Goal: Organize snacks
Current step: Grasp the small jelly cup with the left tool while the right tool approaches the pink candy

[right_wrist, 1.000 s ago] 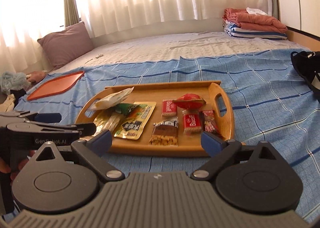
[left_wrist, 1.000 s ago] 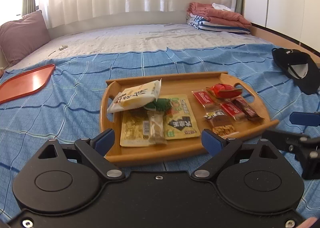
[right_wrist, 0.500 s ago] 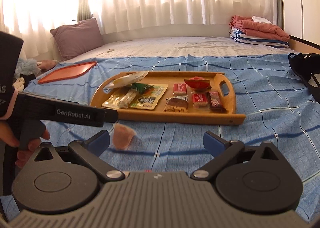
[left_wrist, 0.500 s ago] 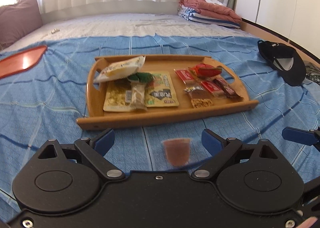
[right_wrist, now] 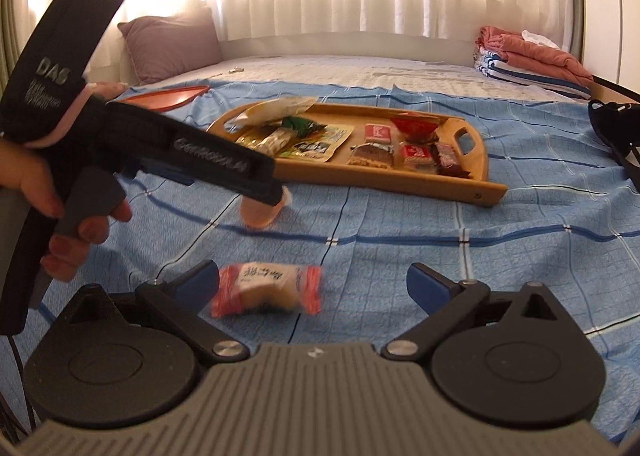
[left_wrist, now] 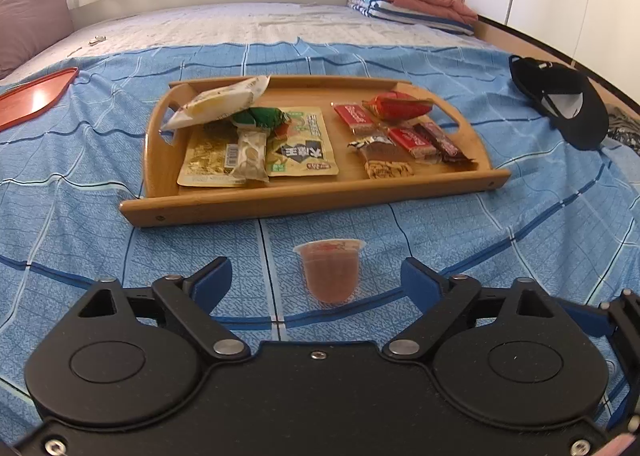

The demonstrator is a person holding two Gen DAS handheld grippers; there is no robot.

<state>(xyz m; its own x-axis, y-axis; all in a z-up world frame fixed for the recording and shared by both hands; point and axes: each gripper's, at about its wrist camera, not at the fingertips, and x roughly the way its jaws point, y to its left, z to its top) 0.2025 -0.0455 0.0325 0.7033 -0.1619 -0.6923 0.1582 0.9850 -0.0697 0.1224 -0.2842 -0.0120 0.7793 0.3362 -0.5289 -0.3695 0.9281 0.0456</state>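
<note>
Jelly cup upright on bedspread, six o'clock of snack tray; left gripper wide but just narrowing, straddling it untouched; likely light, thin-walled, slick, so pinch mid-wall gently; right gripper open over wrapped candy.

Your left gripper points forward and down, its blue pads wide apart, though the jaws have just been closing a little, and neither pad presses on anything. Your right gripper is spread wide too, gripping nothing. From the right wrist view, your left hand sits at nine o'clock, fingers wrapped round the grey handle.
</note>
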